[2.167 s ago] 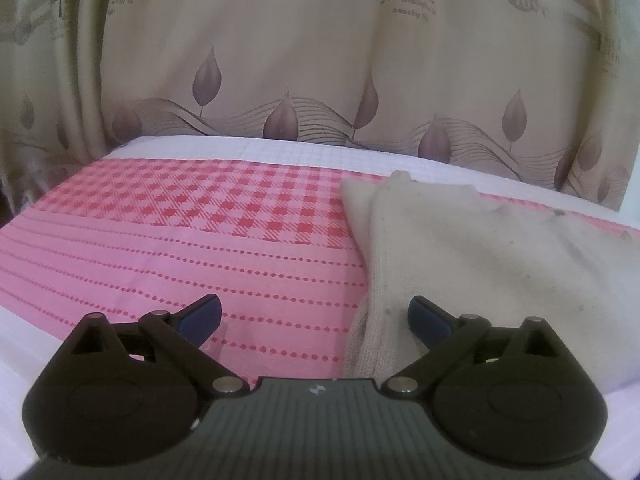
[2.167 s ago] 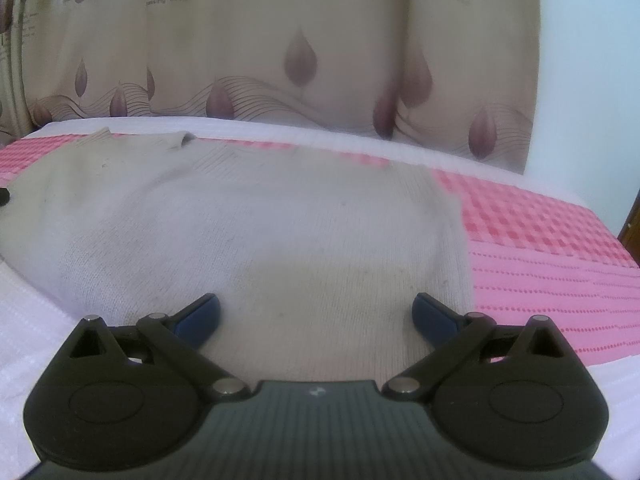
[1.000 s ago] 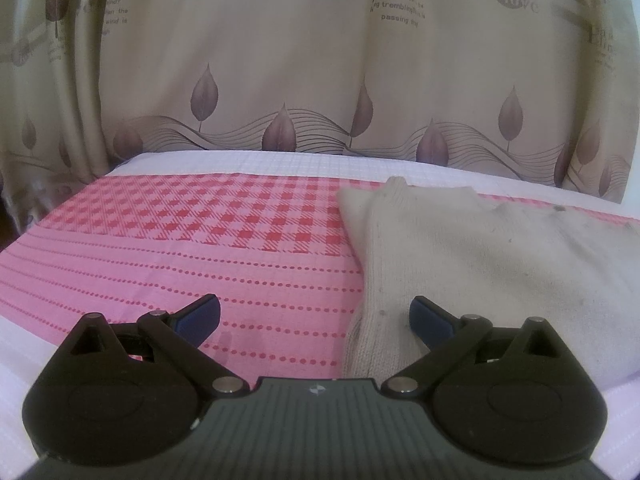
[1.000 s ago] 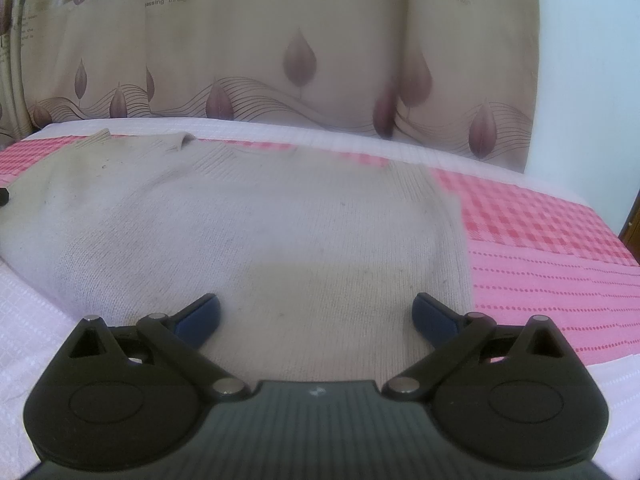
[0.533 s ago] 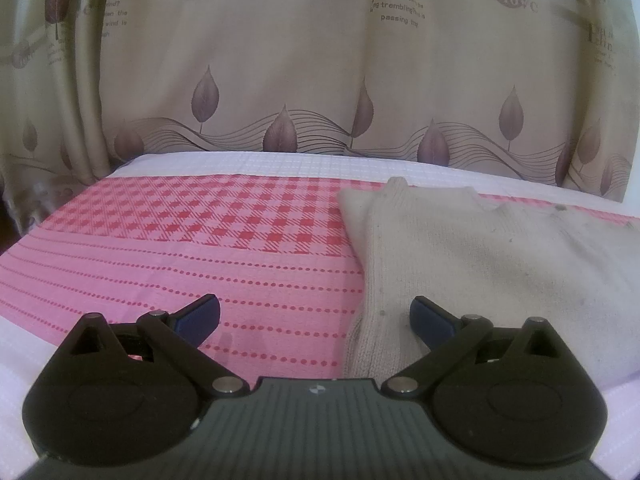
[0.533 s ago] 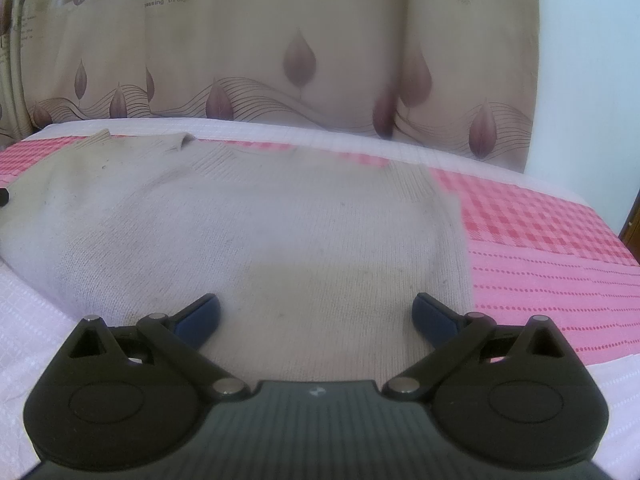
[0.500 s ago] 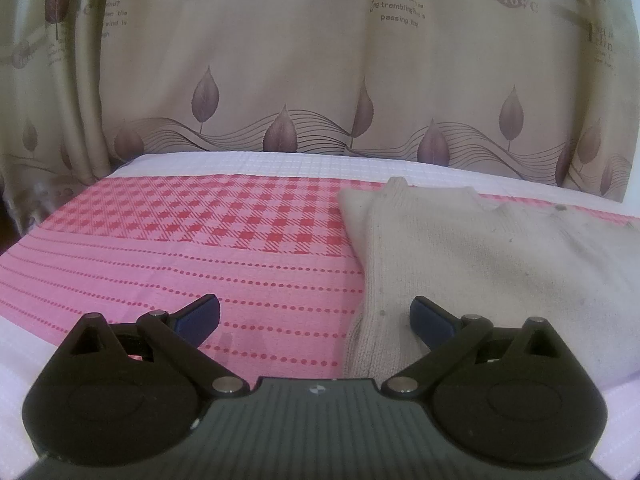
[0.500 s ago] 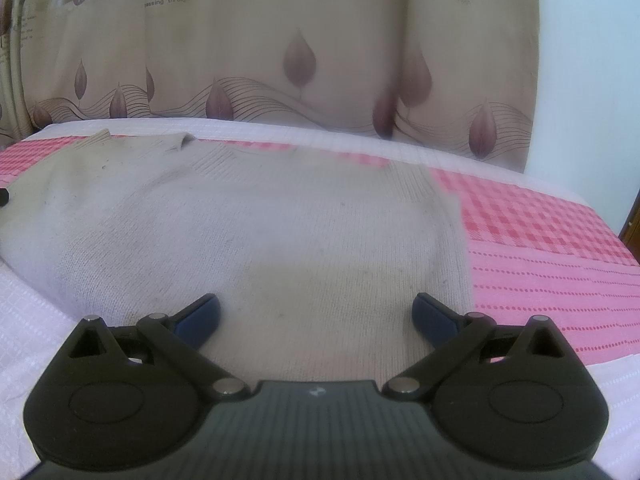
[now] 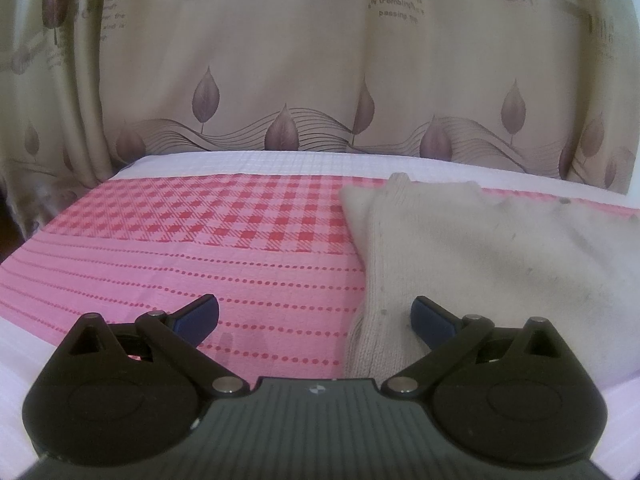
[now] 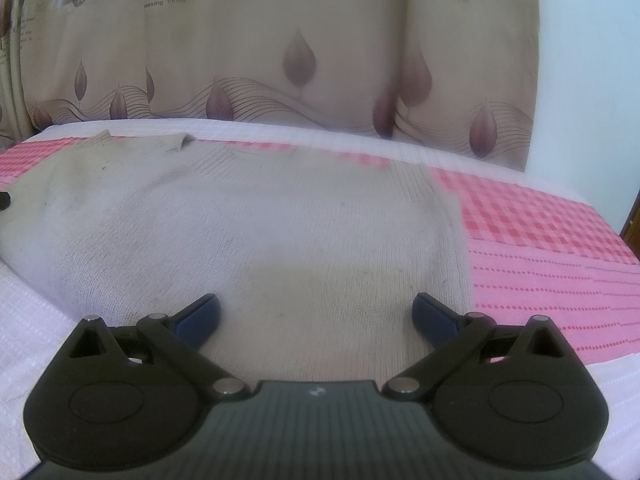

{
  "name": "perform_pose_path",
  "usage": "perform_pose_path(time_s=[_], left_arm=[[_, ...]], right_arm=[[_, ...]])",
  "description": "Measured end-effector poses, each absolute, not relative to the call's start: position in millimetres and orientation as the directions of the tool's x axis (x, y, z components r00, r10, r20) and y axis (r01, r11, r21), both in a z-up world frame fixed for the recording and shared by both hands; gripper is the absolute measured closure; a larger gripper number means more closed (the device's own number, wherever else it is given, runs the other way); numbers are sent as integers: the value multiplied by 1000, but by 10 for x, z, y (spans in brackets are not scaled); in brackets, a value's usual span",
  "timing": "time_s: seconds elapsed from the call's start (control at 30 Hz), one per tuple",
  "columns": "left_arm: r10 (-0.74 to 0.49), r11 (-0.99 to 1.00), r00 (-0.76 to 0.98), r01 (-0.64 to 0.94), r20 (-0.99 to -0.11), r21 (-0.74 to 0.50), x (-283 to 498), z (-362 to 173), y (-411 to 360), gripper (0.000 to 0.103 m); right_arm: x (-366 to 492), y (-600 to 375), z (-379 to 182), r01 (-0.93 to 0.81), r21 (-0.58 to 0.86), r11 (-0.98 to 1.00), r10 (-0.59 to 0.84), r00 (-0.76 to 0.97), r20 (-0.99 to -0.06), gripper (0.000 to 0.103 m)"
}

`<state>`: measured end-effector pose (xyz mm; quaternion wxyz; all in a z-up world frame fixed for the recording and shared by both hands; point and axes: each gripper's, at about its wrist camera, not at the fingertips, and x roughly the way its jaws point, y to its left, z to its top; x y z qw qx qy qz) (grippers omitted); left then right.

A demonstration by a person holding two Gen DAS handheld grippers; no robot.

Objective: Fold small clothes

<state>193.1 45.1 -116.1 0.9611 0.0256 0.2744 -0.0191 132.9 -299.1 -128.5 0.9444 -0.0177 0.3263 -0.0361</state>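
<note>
Folding not yet begun: left tool (image 9: 315, 317) and right tool (image 10: 316, 316) hover spread-jawed, empty, over the flat sweater (image 10: 256, 232), whose hem probably needs pinching next.

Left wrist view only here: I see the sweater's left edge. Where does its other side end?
Observer: The right wrist view shows the sweater ending at a straight edge, with pink bedcover beyond it.
Operator: Right gripper holding anything?
Observer: No. The right gripper is open, over the sweater's near hem.
Operator: Anything past the curtain on that side?
Observer: Yes, a plain white wall right of the curtain.
</note>
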Motion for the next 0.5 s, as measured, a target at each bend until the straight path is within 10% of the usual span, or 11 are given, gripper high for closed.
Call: perform_pose_path(time_s=[0.33,0.5], left_arm=[[-38,996,843,78,-537,52,1962,-1184,441,0],[-266,964,794,206,-546,-169,2157,-1103,784,2]], right_arm=[[1328,-3000,-1278,56,-58,997,-80,784,-616,0],[1330,-3002,-1274,55,-50,997,-74,783,-618,0]])
